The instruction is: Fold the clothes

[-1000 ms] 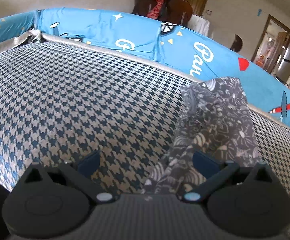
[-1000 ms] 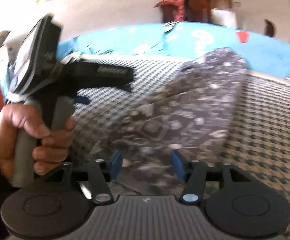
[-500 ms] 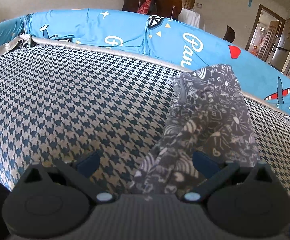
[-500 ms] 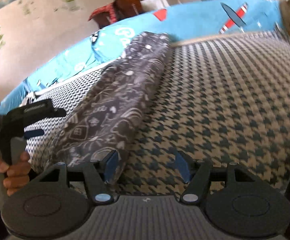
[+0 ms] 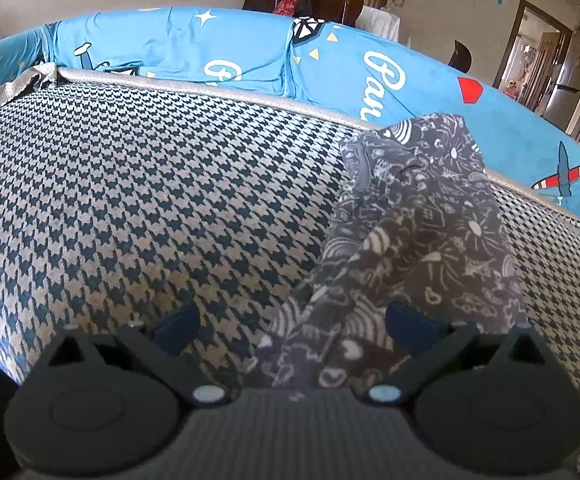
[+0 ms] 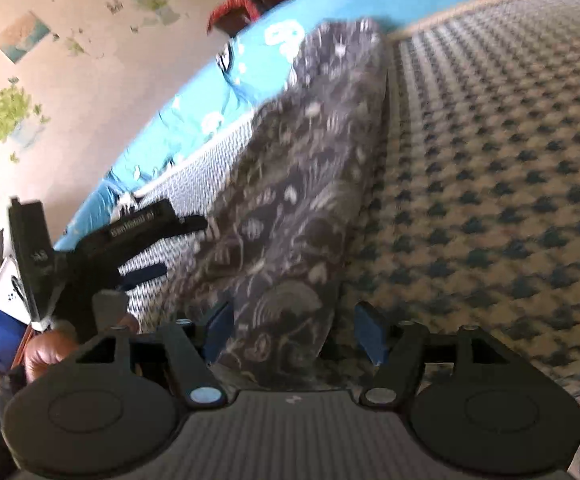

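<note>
Left tongs [image 5: 290, 322], bottom centre of the left wrist view: blue pads spread wide, gripping nothing; the near end of the dark grey garment with white doodle print [image 5: 417, 216] lies between and just beyond them. Right tongs [image 6: 295, 334], bottom centre of the right wrist view: also spread wide, the garment's near end between the pads, but the frame is motion-blurred and I cannot tell whether either pad touches cloth. Garment lies as a long narrow strip on the blue-and-beige houndstooth mattress [image 5: 130, 200], running from lower centre toward the upper right, with overlapping layers along its length. Judgement: lengthwise folds appear made; folding the strip across its length is still to do. At lower left of the right wrist view, a hand [image 6: 50, 352] holds the other tool's handle. Beyond the mattress edge, a bright blue printed sheet [image 5: 250, 60] spans the upper frame. Against the half-second-earlier frames: the left view is nearly unchanged, tongs equally wide; the right view has rolled and swung left, so the garment now sits centred between its pads rather than at the left pad.
</note>
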`<state>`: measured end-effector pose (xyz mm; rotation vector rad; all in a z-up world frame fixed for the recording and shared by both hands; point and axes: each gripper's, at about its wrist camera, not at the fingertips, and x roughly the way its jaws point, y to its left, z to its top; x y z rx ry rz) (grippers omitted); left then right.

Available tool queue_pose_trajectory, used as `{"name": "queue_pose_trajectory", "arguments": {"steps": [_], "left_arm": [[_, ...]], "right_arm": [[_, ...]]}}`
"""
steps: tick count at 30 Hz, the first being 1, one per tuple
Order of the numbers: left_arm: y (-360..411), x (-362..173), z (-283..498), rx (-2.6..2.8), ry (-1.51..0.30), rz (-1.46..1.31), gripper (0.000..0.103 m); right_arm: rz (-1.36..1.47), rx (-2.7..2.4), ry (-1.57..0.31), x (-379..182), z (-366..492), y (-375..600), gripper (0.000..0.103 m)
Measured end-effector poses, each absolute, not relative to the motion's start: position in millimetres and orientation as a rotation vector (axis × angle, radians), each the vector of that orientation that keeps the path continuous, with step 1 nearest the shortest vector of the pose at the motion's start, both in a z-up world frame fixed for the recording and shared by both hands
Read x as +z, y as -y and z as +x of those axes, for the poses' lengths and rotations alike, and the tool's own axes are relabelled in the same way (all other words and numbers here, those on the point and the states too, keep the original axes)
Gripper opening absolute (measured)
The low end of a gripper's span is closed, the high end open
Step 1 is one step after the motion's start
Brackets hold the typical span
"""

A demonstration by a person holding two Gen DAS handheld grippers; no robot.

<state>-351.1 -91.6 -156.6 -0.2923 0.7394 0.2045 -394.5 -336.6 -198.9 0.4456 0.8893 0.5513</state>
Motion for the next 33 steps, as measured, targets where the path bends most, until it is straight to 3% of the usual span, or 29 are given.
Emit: {"name": "queue_pose_trajectory", "arguments": {"steps": [2,5,11,19,22,24,33], "left_arm": [[91.9,-157.8,-349.9,0.206,-0.744,-0.285,0.103],[91.8,-159.4,-349.2,0.214,-0.747,-0.278,0.103],[89.2,-157.4,-348.9,0.201,-0.726,-0.301,0.103],[90.5,-145.4,-328.1,0.14,-0.684,-0.314,0.103],[96.5,-140.9,-316.3,0.12,-0.669,-0.277,0.103],[100.4,-140.4,-308.0,0.106,-0.67,-0.256,0.103],[113.2,-141.6,-269.7,0.062,-0.687,-0.195,0.103]], "right_arm": [[0.446,0.547,-0.904,-204.3,-393.0,330.7,0.063],[0.412,0.546,-0.893,-204.1,-396.6,324.3,0.031],[0.33,0.567,-0.881,-197.6,-406.9,324.6,0.022],[0.273,0.575,-0.874,-197.4,-408.4,326.7,0.024],[0.222,0.564,-0.838,-187.5,-413.6,329.9,0.03],[0.179,0.545,-0.8,-178.7,-416.8,332.8,0.039],[0.011,0.554,-0.758,-153.5,-386.2,332.7,0.053]]}}
